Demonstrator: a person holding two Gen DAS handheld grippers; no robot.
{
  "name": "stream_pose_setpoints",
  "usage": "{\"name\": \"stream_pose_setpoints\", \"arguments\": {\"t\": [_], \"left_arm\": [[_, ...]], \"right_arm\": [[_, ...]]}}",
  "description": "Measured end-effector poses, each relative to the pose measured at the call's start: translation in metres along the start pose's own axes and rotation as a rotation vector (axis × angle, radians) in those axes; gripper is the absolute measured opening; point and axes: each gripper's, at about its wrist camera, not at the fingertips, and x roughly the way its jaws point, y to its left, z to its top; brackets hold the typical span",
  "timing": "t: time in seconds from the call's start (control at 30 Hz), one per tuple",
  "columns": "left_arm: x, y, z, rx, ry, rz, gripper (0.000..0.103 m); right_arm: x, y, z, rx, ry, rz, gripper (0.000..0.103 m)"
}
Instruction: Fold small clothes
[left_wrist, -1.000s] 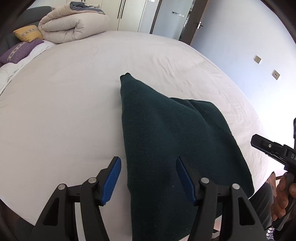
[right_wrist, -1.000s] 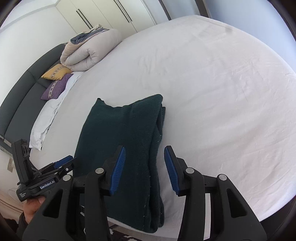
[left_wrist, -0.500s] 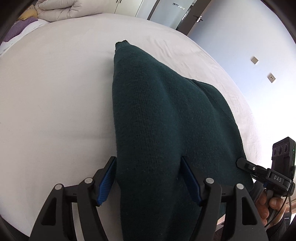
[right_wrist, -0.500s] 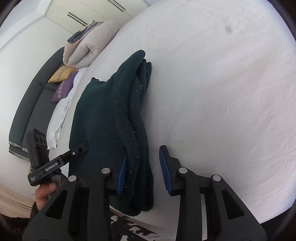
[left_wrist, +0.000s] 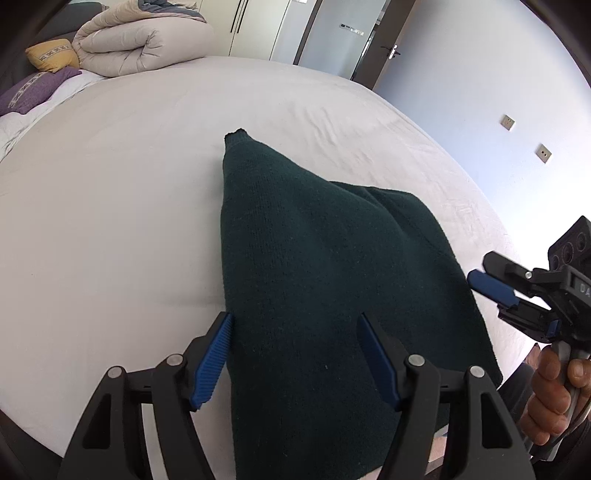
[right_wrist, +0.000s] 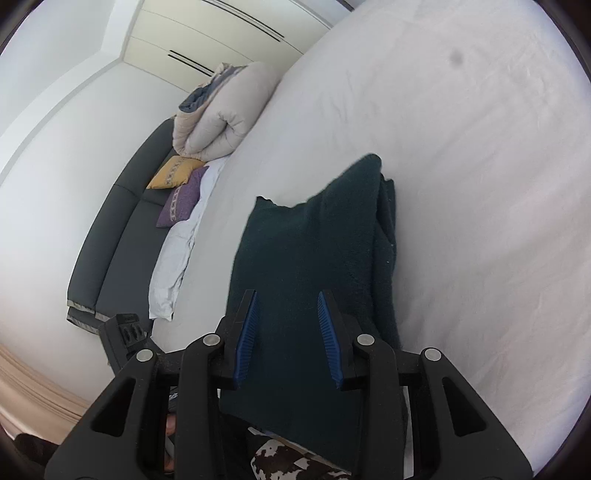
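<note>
left gripper (left_wrist: 295, 354): jaws spread wide, straddling the near end of the dark green knitted garment (left_wrist: 325, 295), gripping nothing; right gripper (right_wrist: 288, 339): jaws parted, held over the same garment, clamping nothing; its blue ribbed pads (right_wrist: 328, 339) are bare; the garment lies folded on the white bed sheet (left_wrist: 110, 221), its near end at the bed edge; the knit looks coarse, thick and layered.

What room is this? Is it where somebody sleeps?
Most likely a bedroom. There is a big bed with a white sheet, a rolled-up duvet beside pillows, and tall wardrobe doors behind.
</note>
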Motion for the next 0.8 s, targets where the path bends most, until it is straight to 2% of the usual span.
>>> {"name": "stream_pose_setpoints", "arguments": {"t": [0.07, 0.1, 0.23, 0.3, 0.37, 0.47, 0.53, 0.57, 0.6, 0.7, 0.8], "left_arm": [[0.01, 0.003, -0.001, -0.016, 0.032, 0.003, 0.07], [0.019, 0.002, 0.001, -0.024, 0.041, -0.002, 0.072], [0.021, 0.007, -0.003, -0.054, 0.047, -0.027, 0.072], [0.013, 0.004, -0.006, -0.045, 0.029, -0.013, 0.072], [0.006, 0.0, -0.005, -0.023, 0.002, 0.005, 0.072], [0.005, -0.004, -0.003, 0.0, -0.008, 0.029, 0.072], [0.008, -0.007, -0.002, 0.011, -0.004, 0.047, 0.072], [0.006, -0.008, -0.005, 0.013, -0.005, 0.052, 0.072], [0.004, -0.007, -0.005, 0.014, -0.006, 0.048, 0.072], [-0.001, -0.01, -0.004, 0.04, -0.034, 0.065, 0.072], [-0.019, -0.014, -0.003, 0.068, -0.105, 0.102, 0.072]], "right_arm": [[0.02, -0.017, -0.004, 0.047, 0.032, -0.024, 0.03], [0.025, -0.025, -0.008, 0.055, 0.017, -0.016, 0.03], [0.02, -0.049, -0.015, 0.133, -0.027, 0.075, 0.03], [0.003, -0.046, -0.019, 0.115, -0.053, 0.089, 0.031], [-0.012, -0.036, -0.023, 0.082, -0.062, 0.145, 0.031], [-0.025, -0.023, -0.037, 0.021, -0.032, 0.21, 0.035], [-0.013, -0.02, -0.048, -0.023, 0.036, 0.134, 0.035], [-0.004, -0.026, -0.054, -0.021, 0.067, 0.066, 0.033], [0.001, -0.034, -0.057, -0.002, 0.079, 0.038, 0.033], [-0.008, -0.048, -0.063, 0.055, 0.026, 0.087, 0.033], [-0.025, -0.039, -0.058, 0.005, -0.041, 0.032, 0.035]]}}
